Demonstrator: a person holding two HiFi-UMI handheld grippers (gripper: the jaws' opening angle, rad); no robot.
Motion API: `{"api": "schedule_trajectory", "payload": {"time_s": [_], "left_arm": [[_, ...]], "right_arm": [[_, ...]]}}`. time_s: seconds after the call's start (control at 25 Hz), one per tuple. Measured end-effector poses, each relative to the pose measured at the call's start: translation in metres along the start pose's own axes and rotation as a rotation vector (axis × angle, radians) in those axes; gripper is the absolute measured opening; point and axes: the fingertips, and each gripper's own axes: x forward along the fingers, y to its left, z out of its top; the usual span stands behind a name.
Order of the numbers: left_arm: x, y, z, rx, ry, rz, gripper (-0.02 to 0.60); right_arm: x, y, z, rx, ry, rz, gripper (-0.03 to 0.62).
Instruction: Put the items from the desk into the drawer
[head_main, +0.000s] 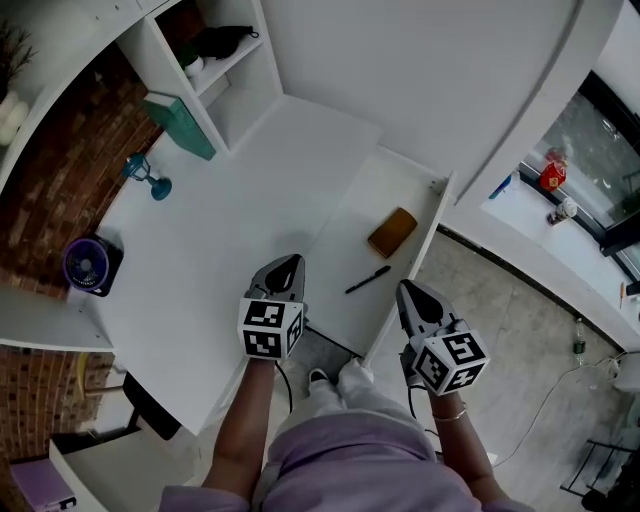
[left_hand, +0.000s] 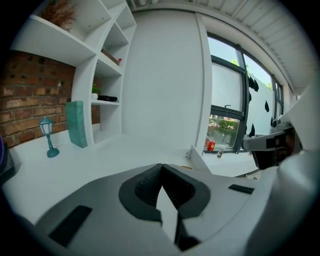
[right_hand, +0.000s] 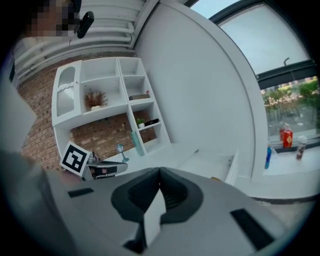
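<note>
The open white drawer (head_main: 345, 250) holds a brown flat case (head_main: 392, 232) and a black pen (head_main: 368, 279). On the white desk (head_main: 230, 250) remain a teal book (head_main: 180, 125) leaning by the shelf, a small teal lamp figure (head_main: 148, 178) and a purple fan (head_main: 92, 265). My left gripper (head_main: 290, 262) hovers over the drawer's near left corner, jaws shut and empty (left_hand: 161, 166). My right gripper (head_main: 405, 288) hangs just outside the drawer's right wall, also shut with nothing in it (right_hand: 160, 171). The book (left_hand: 76, 131) and lamp (left_hand: 47, 135) show far left in the left gripper view.
A white shelf unit (head_main: 215, 60) stands at the desk's back corner against a brick wall (head_main: 60, 190). A window sill (head_main: 560, 225) with a red can and small bottles lies right. The person's legs (head_main: 350, 450) are below, on a tiled floor (head_main: 520, 330).
</note>
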Motion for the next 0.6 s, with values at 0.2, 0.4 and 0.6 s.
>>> {"api": "schedule_trajectory", "payload": {"time_s": [0.2, 0.4, 0.6], "left_arm": [[-0.027, 0.021, 0.005, -0.028, -0.045, 0.056, 0.0], [-0.054, 0.04, 0.005, -0.064, -0.086, 0.105, 0.0], [-0.077, 0.055, 0.002, -0.092, -0.111, 0.147, 0.0]], "right_arm": [[0.01, 0.019, 0.005, -0.021, -0.003, 0.054, 0.003], [0.017, 0.039, 0.009, -0.056, -0.005, 0.093, 0.003], [0.022, 0.057, 0.016, -0.091, -0.025, 0.137, 0.003]]}}
